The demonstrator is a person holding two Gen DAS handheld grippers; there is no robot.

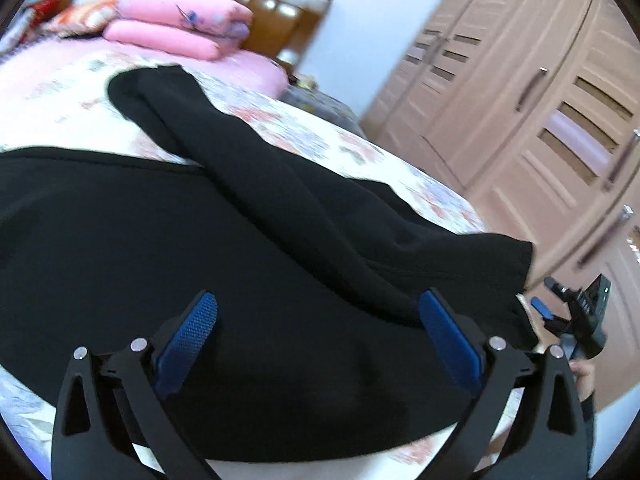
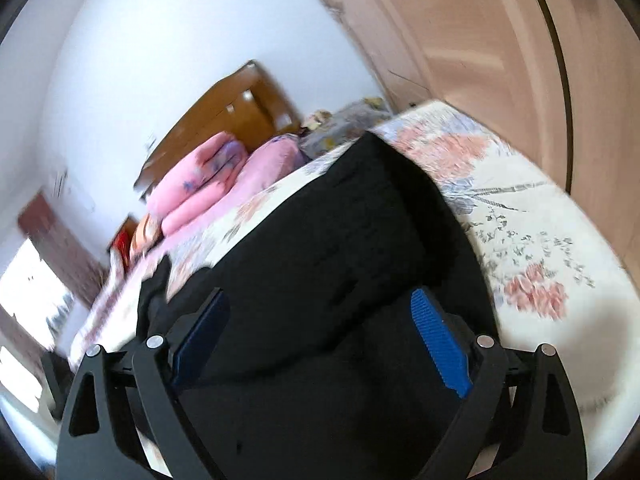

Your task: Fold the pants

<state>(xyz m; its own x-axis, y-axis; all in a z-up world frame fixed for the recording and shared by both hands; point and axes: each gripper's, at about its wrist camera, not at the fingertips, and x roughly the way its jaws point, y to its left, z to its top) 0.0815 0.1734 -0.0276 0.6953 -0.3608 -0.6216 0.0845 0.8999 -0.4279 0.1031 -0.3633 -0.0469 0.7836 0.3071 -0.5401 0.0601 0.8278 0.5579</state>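
Two open hand-held grippers, left hand-held gripper (image 1: 318, 332) and right hand-held gripper (image 2: 320, 336), hover empty over black pants (image 1: 240, 248) spread on the floral bed (image 1: 360, 152); a shallow pinch could catch one layer, skewing the fold.

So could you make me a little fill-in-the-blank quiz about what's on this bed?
1. The pants lying on the flowered bedspread are ___ in colour.
2. The folded blankets by the headboard are ___.
3. The left gripper has its jaws ___.
4. The pads on the right gripper are ___.

Missing words: black; pink; open; blue
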